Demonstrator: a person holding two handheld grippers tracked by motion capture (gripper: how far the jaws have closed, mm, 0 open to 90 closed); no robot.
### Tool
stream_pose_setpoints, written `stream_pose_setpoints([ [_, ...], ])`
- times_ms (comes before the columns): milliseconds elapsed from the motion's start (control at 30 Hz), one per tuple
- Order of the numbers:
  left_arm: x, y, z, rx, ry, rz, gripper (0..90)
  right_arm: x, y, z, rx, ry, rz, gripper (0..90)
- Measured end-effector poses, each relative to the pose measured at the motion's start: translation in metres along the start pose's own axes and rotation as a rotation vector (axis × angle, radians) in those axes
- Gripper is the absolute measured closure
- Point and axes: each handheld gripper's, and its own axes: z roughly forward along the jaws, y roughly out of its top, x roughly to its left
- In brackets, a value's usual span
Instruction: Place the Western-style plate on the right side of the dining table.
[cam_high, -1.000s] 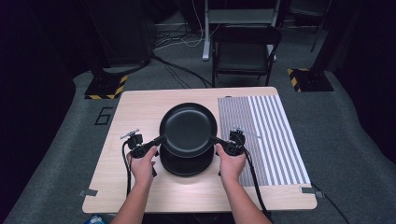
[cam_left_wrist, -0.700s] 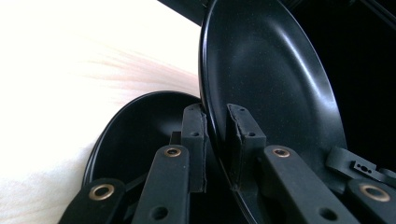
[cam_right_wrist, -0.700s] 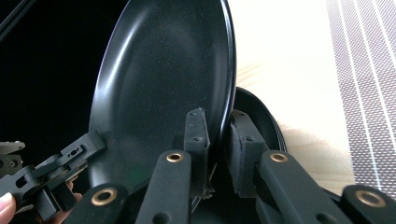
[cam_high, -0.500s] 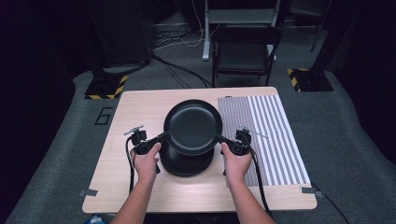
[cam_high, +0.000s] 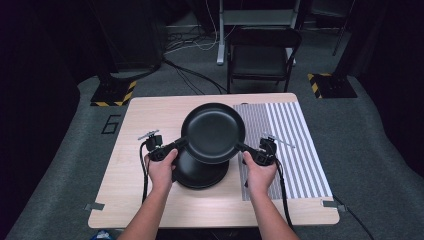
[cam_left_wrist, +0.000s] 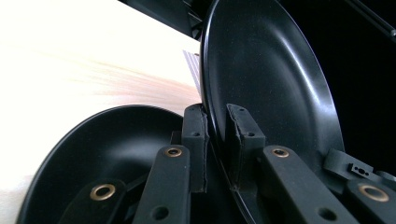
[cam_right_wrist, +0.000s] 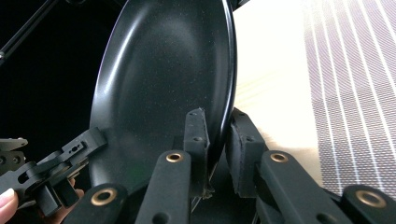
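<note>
1. High view: a black plate (cam_high: 213, 131) is held above the counter (cam_high: 135, 195) by both grippers, one on each side of its rim. The left gripper (cam_high: 179, 144) takes the left edge and the right gripper (cam_high: 242, 146) the right edge. Gripping at opposite points probably keeps a wide, shallow plate level and stops it from tipping. Beneath it a stack (cam_high: 200, 172) of more black plates sits on the bare wood, between the person's hands, so the held plate looks like the top one lifted clear of the rest. A striped mat (cam_high: 295, 145) covers the right part of the counter, just beside the stack; it may be where the plate is meant to go, though I cannot tell that for sure.

2. Left gripper view: the fingers (cam_left_wrist: 194, 140) are closed on the plate's (cam_left_wrist: 261, 79) rim, one pad on each face of the thin edge. The rim runs up between them, so the grip is a pinch across the thickness. Lower left lies the stack's (cam_left_wrist: 107, 149) top plate, apart from the held one.

3. Right gripper view: the fingers (cam_right_wrist: 195, 140) likewise clamp the rim of the plate (cam_right_wrist: 163, 70), with the striped mat (cam_right_wrist: 355, 93) on the counter behind. The left gripper (cam_right_wrist: 56, 163) shows at the far edge, also on the rim.
</note>
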Motion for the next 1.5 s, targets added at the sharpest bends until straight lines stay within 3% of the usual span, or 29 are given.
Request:
stream_pose_setpoints([
  [600,-0.02,0.0,0.02,0.025,-0.043,0.025,78.9,-0.012,0.009,-0.024,-0.05,-0.029,0.0,78.6],
  [1500,-0.052,-0.006,0.053,0.079,-0.128,0.054,79.3,-0.03,0.012,-0.066,-0.119,-0.084,0.049,78.5],
])
